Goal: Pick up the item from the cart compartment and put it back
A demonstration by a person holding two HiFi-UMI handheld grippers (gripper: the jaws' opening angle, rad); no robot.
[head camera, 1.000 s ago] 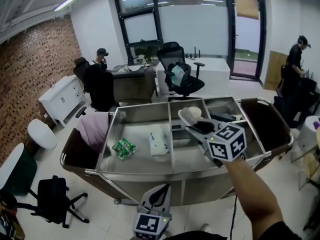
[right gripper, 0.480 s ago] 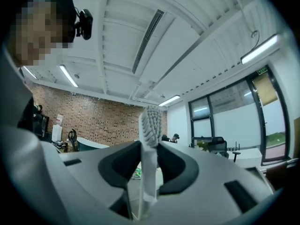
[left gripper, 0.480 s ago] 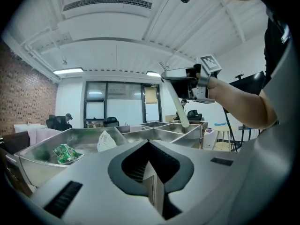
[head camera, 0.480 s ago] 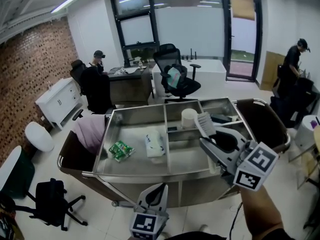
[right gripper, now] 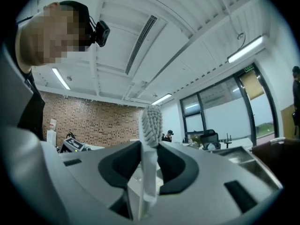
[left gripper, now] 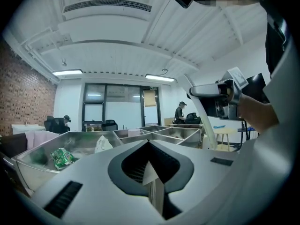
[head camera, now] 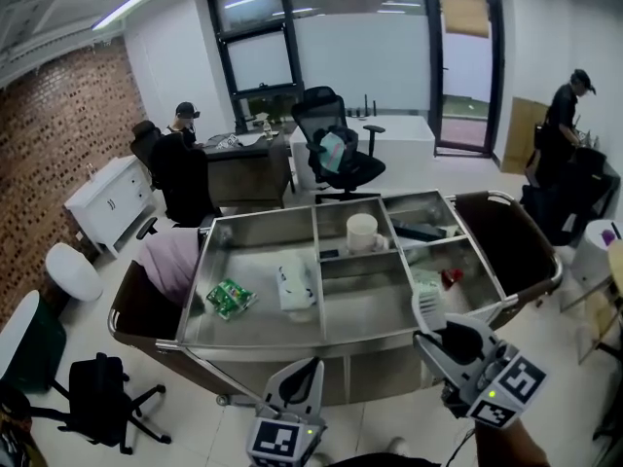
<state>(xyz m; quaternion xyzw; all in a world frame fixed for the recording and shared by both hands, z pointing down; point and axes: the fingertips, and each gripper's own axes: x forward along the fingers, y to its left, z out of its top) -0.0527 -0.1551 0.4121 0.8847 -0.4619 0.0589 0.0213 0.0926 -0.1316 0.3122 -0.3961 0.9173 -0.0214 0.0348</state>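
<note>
The right gripper has drawn back from over the cart's right-hand compartments, where it stood a second ago, to the near rim at the lower right of the head view. Its jaws are clamped on the handle of the white brush, which stands bristles-up just at the edge of the near right compartment. The white cup in the far middle compartment, half covered by the brush before, now shows whole. The left gripper has kept its place low in front of the cart's near side, jaws closed together with nothing between them. Bare pale floor lies between the cart and the person. In the big left compartment a green packet and a white pouch lie well apart from the walls, and a small red item sits in the right one. A pink cloth hangs at the cart's left end. Beyond are a brick wall, a black office chair, a desk with a seated person, and a standing person at the right.
</note>
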